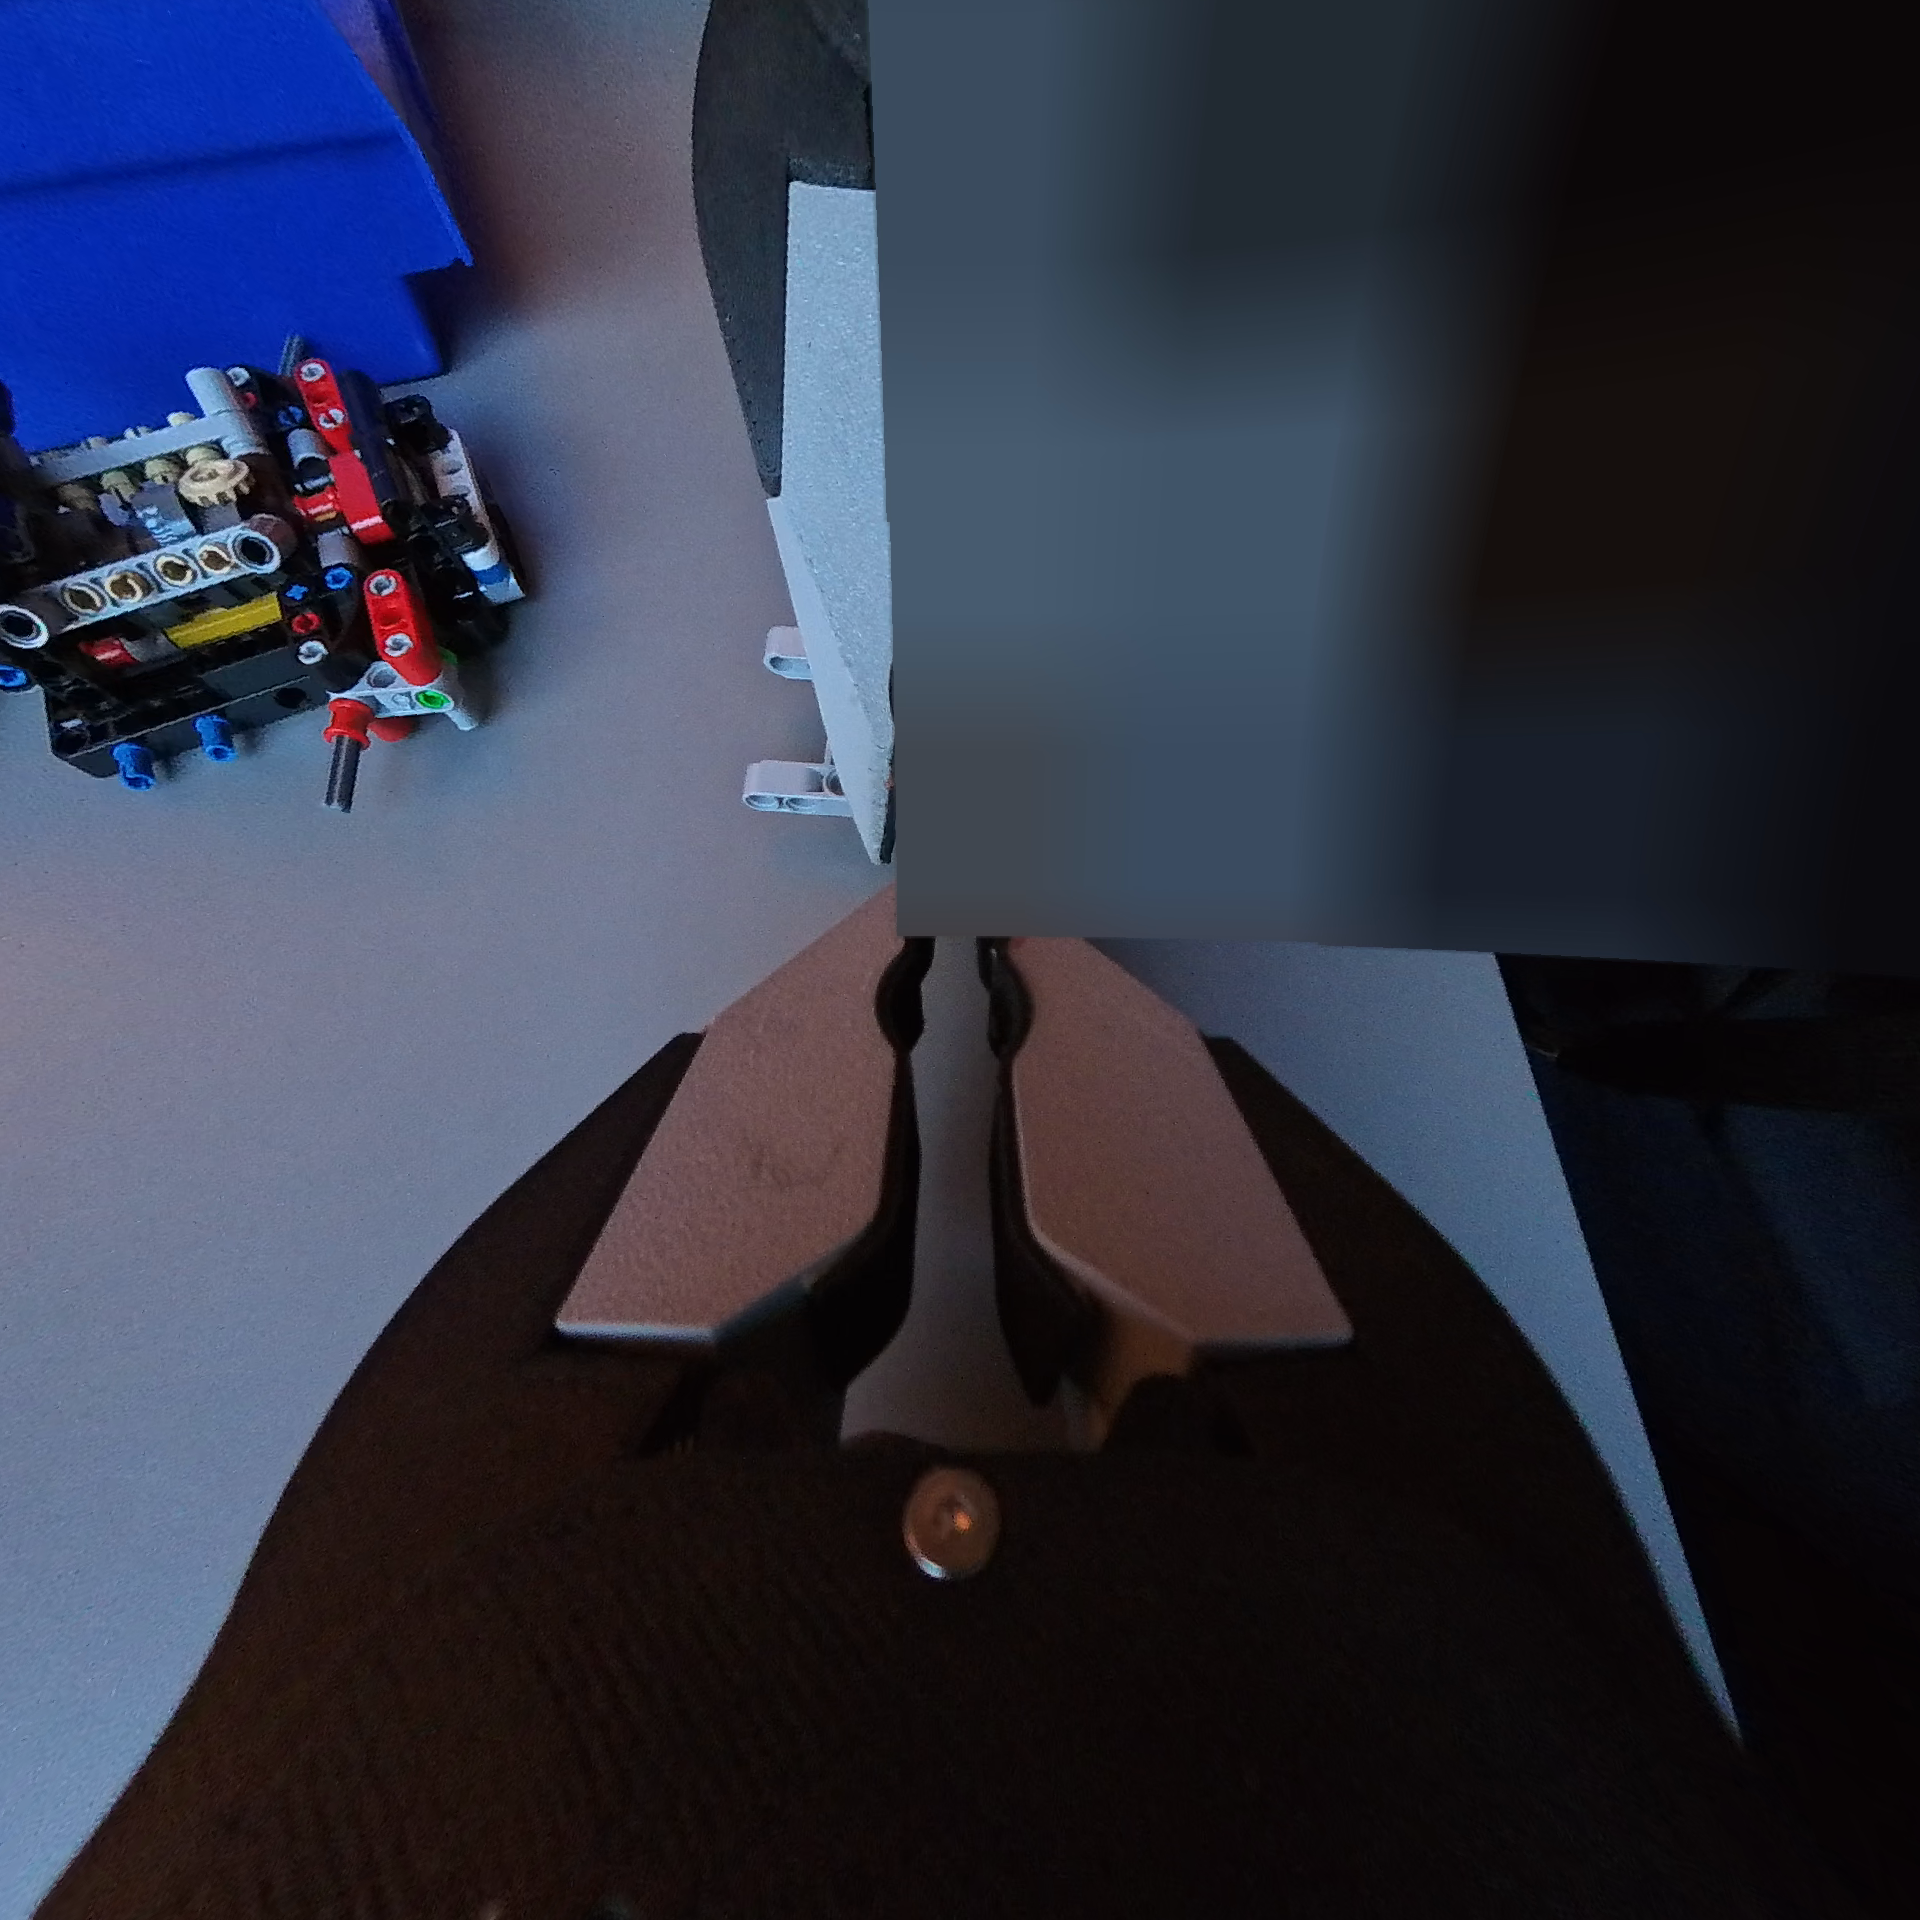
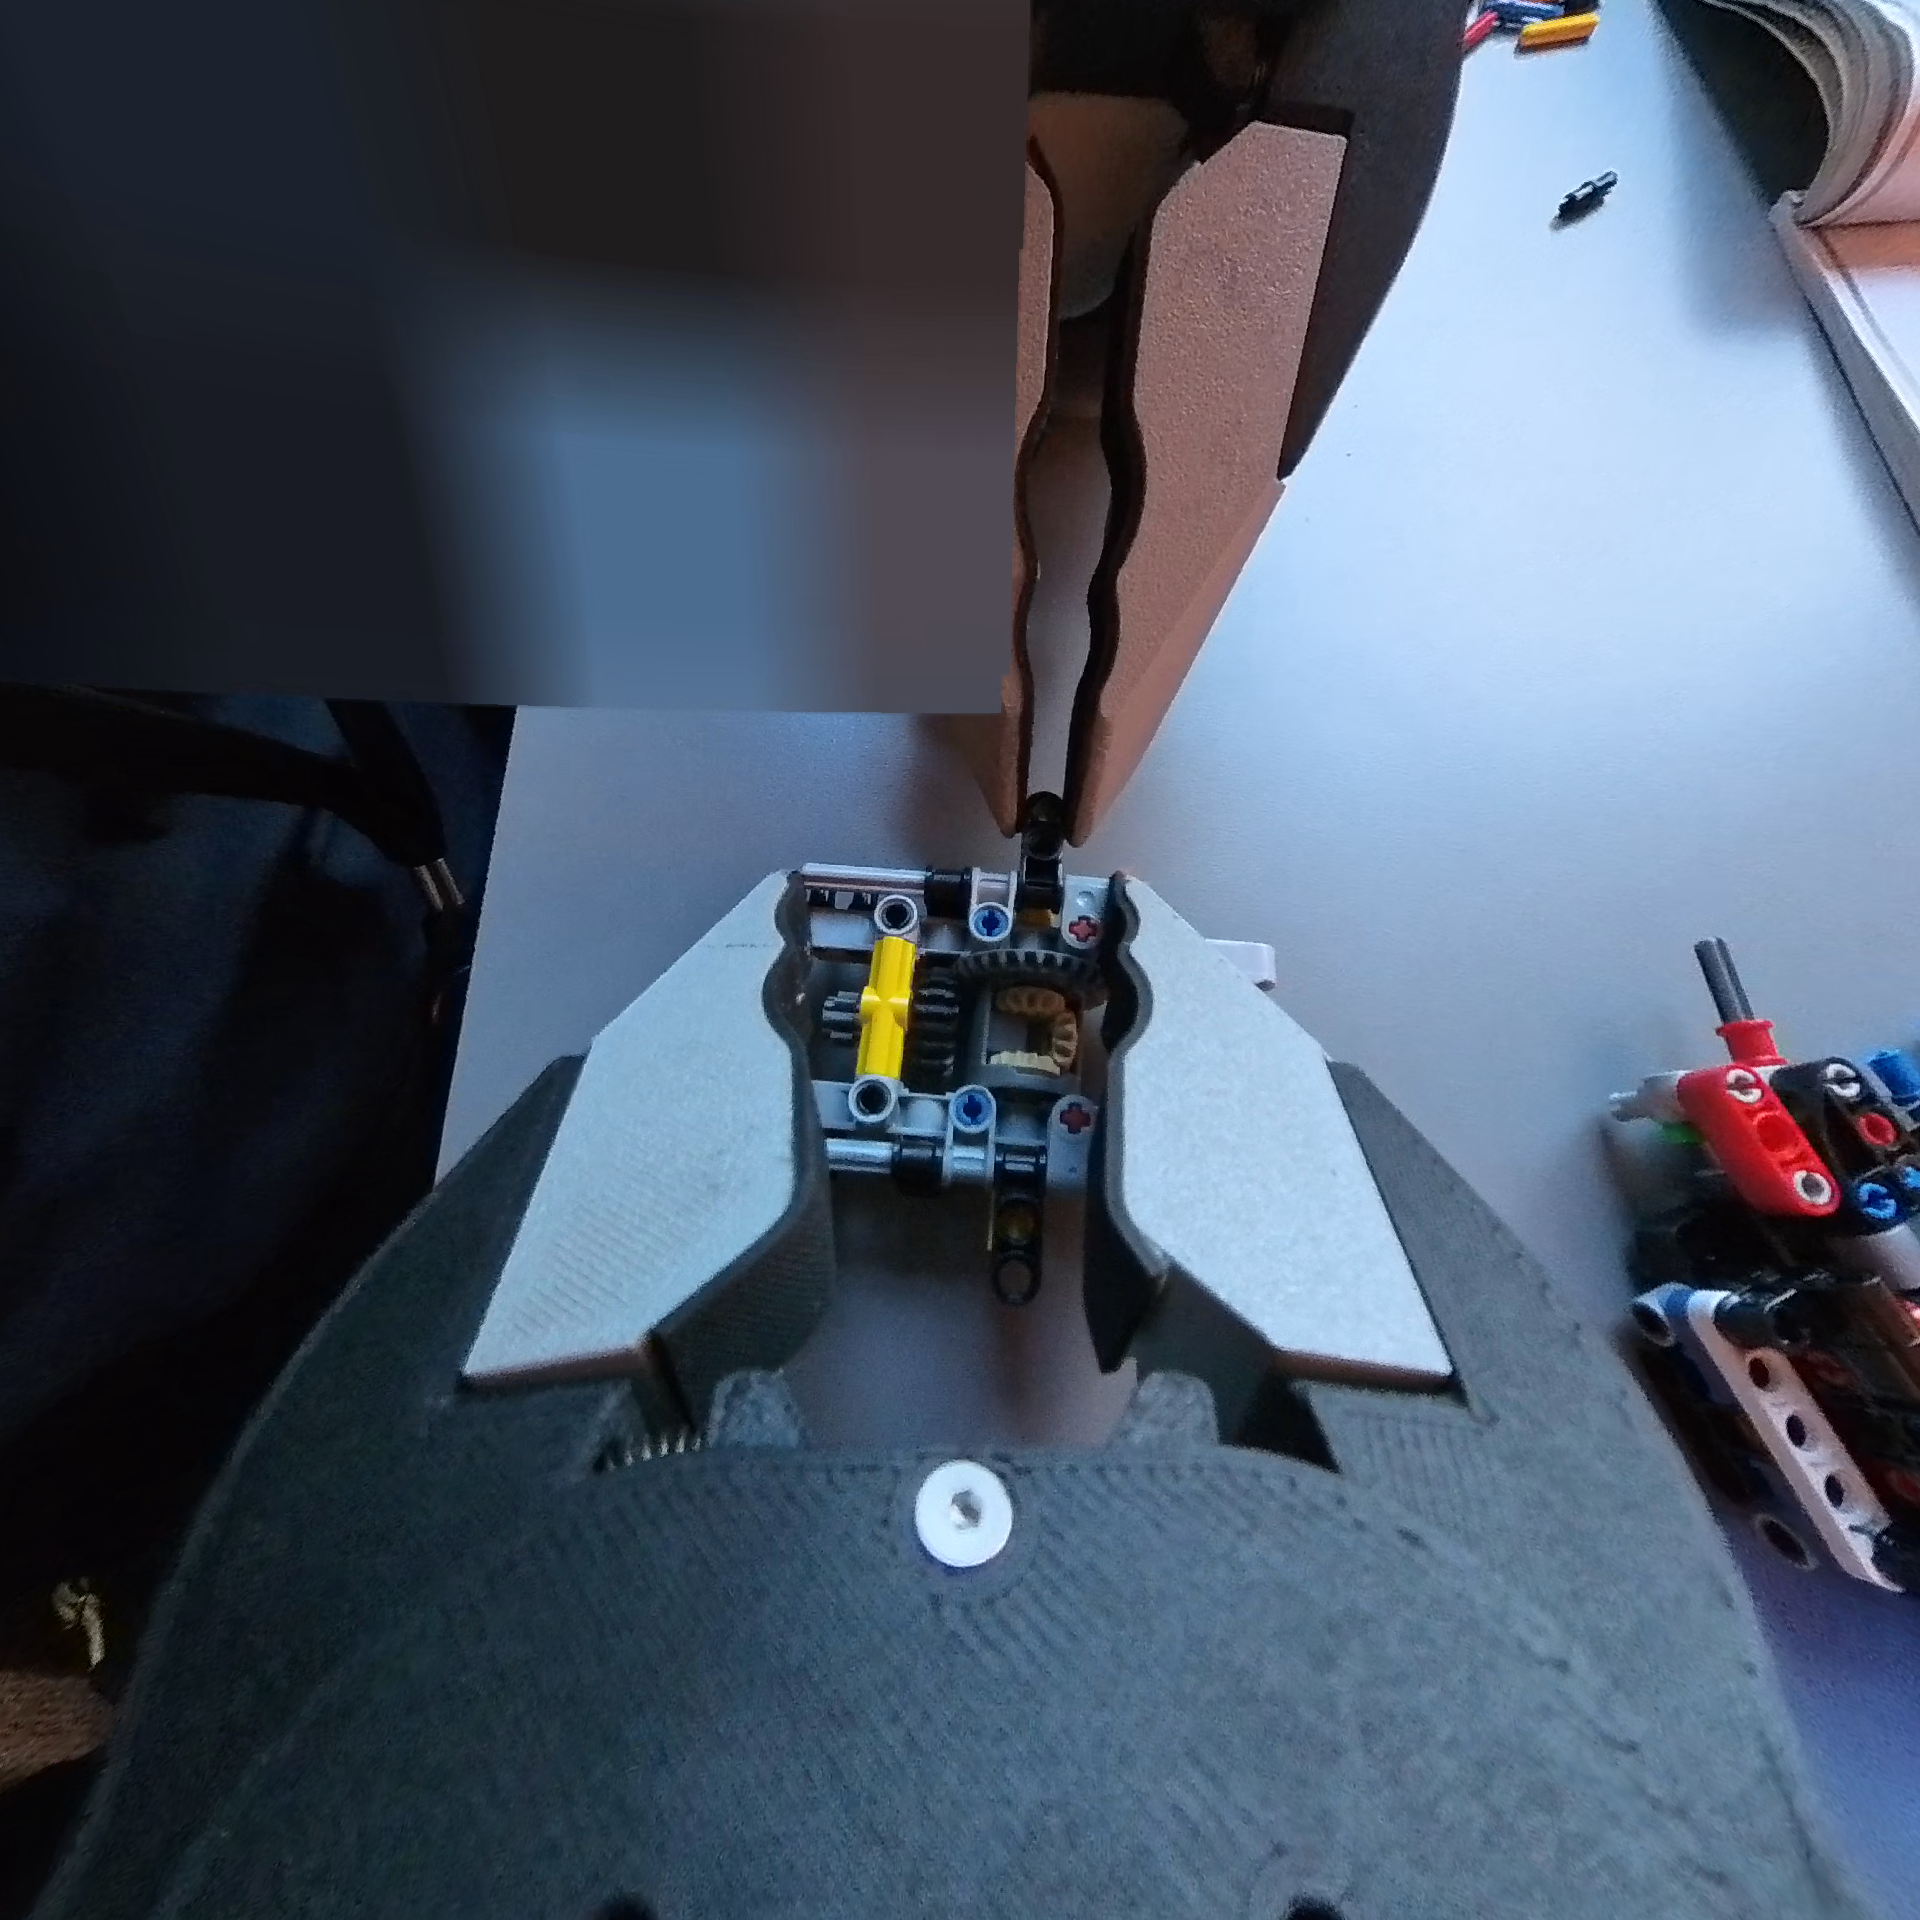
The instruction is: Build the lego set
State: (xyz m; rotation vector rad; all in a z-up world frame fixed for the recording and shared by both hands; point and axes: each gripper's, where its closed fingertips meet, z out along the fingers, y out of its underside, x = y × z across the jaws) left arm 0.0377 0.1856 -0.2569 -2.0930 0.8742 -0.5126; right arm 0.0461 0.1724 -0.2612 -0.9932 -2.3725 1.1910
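My right gripper point(image 2: 954, 894) is shut on a small grey gear assembly point(image 2: 966, 1039) with a yellow axle piece, black gears and tan bevel gears. Its grey pads press on both sides of the frame. My left gripper point(image 2: 1044, 826) reaches in from the far side. Its tan fingertips are pinched on a small black connector point(image 2: 1042, 831) standing on the assembly's far edge. In the left wrist view the left fingers point(image 1: 790, 1143) stand close together, their tips hidden by a blurred patch. One grey finger point(image 1: 831, 520) of the right gripper shows there.
A larger red, black and grey brick model point(image 2: 1787, 1247) lies on the grey table point(image 2: 1507, 623), also in the left wrist view point(image 1: 239, 561) in front of a blue bin point(image 1: 208, 187). Two light grey beams point(image 1: 790, 787) lie by the right finger. A book stack point(image 2: 1849, 156), a loose black pin point(image 2: 1584, 195). The tips of both grippers are at nearly the same place.
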